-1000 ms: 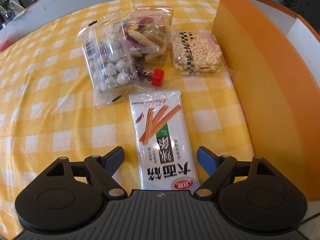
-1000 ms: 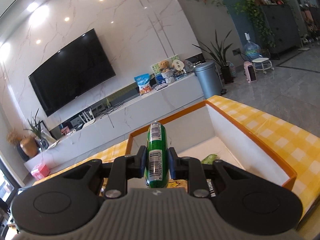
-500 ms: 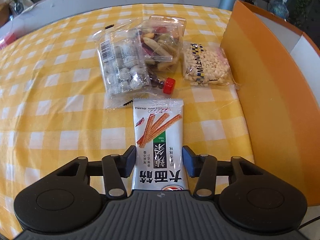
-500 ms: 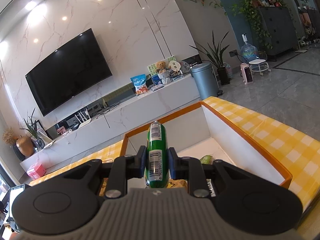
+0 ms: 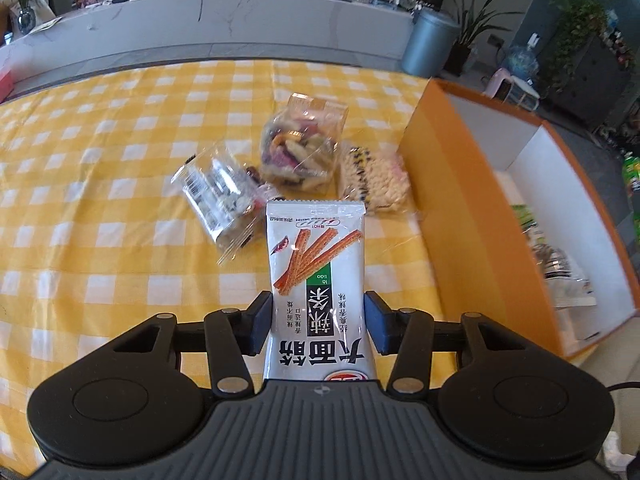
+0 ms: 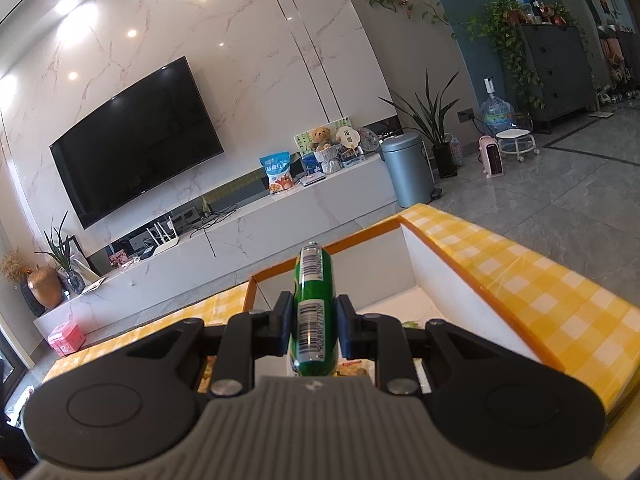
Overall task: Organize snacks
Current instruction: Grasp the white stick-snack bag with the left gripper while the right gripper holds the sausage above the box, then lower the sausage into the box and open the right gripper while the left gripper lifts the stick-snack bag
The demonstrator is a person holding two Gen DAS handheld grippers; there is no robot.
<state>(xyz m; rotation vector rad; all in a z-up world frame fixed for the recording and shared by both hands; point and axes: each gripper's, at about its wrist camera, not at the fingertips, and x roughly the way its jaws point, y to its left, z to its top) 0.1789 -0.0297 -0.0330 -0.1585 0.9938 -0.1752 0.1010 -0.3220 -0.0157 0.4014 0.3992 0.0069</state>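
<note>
**Both grippers loaded: spicy-stick packet left, green tube right**

Yellow checked tablecloth point(image 5: 100, 200) under and ahead of the left jaws; orange-walled box point(image 5: 460, 200) with white interior to the right of them, some wrapped items lying inside, too blurred to name; same box point(image 6: 500, 320) below and ahead of the right jaws, its orange rim running off to the right.

Left gripper point(image 5: 316, 326) clenched on white spicy-stick packet point(image 5: 316, 264); both blue pads pressing its side edges near the lower half; packet projecting forward past the fingertips, clear of the cloth, print upside down to the camera.

Ahead of left jaws, three clear bags clustered on the cloth: mixed vegetable-crisp bag point(image 5: 300, 152) farthest; bag of silver-wrapped sweets point(image 5: 218, 196) ahead-left; bag of small white pieces point(image 5: 372, 184) ahead-right, just beside the box wall.

Right gripper point(image 6: 313, 326) clamped on green tube packet point(image 6: 314, 308); pads tight against its sides; barcodes facing up; tube pointing forward beyond the fingertips, over the box opening.
</note>
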